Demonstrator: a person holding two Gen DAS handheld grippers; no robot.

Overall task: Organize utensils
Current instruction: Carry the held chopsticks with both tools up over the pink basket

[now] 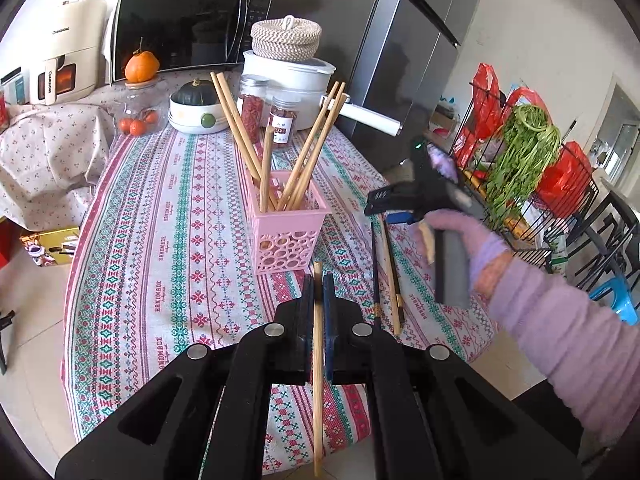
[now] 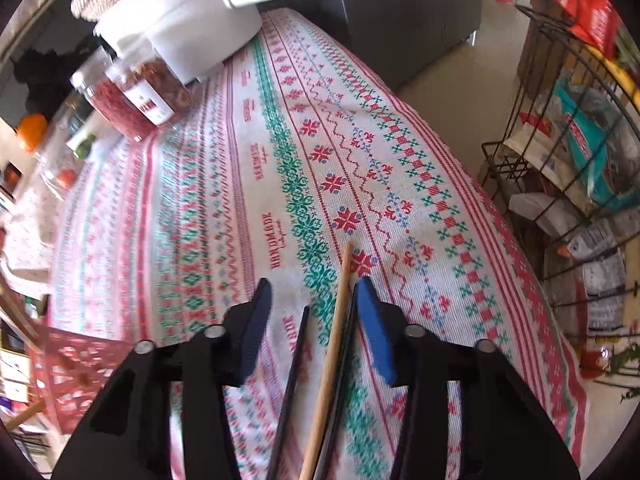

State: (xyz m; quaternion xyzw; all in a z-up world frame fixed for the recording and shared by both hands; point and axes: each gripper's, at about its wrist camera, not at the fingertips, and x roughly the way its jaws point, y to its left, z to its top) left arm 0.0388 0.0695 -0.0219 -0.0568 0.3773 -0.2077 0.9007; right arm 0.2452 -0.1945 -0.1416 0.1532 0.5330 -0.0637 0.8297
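Observation:
My left gripper (image 1: 318,280) is shut on a wooden chopstick (image 1: 318,340), held a little in front of the pink basket (image 1: 286,232). Several wooden chopsticks (image 1: 308,152) stand fanned out in that basket. A gloved hand holds my right gripper (image 1: 386,210) to the basket's right, pointing down at loose chopsticks (image 1: 375,272) on the tablecloth. In the right wrist view a wooden chopstick (image 2: 338,312) and two black chopsticks (image 2: 296,360) lie between the blue pads (image 2: 374,320). My right gripper (image 2: 314,282) is open, with a gap left of the sticks.
Two jars (image 1: 252,108), a white pot (image 1: 288,80) with a long handle, a bowl with a squash (image 1: 196,108) and a microwave (image 1: 180,28) stand behind the basket. A wire rack (image 1: 532,184) with greens and red bags stands past the table's right edge (image 2: 520,264).

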